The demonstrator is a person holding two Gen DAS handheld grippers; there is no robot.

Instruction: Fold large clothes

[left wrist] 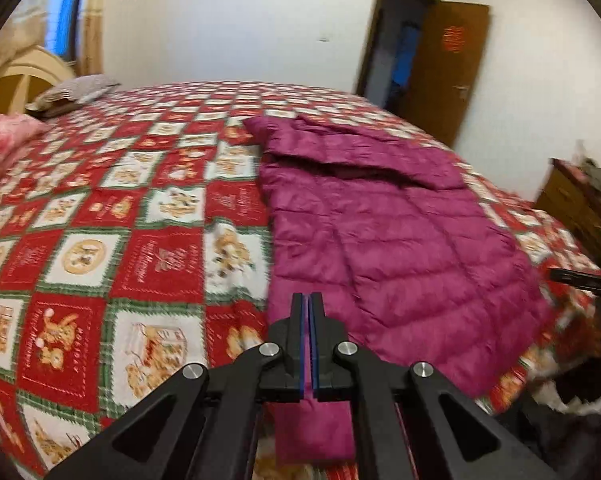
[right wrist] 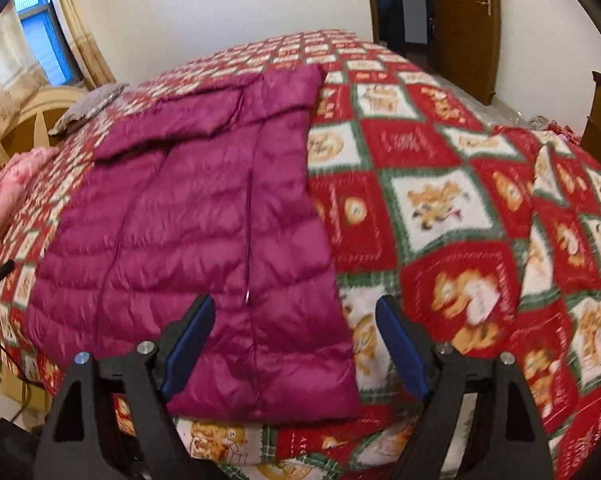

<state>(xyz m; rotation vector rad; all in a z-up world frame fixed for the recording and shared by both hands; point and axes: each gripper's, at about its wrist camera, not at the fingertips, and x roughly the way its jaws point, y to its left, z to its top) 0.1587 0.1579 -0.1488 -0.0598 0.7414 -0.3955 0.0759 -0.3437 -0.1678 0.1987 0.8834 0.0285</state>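
Observation:
A magenta quilted puffer jacket (left wrist: pixel 384 240) lies flat on the bed, with its upper part folded over at the far end. It also shows in the right wrist view (right wrist: pixel 188 232). My left gripper (left wrist: pixel 309 300) is shut on the jacket's near hem corner, and magenta cloth shows between and under its fingers. My right gripper (right wrist: pixel 296 312) is open, its blue pads spread over the jacket's near right hem corner, holding nothing.
The bed carries a red, white and green checked blanket (left wrist: pixel 120 240) with bear prints. Pillows (left wrist: pixel 4 140) lie at the headboard end. A brown door (left wrist: pixel 444 68) stands open beyond the bed. A wooden dresser (left wrist: pixel 572 200) is by the bed's right side.

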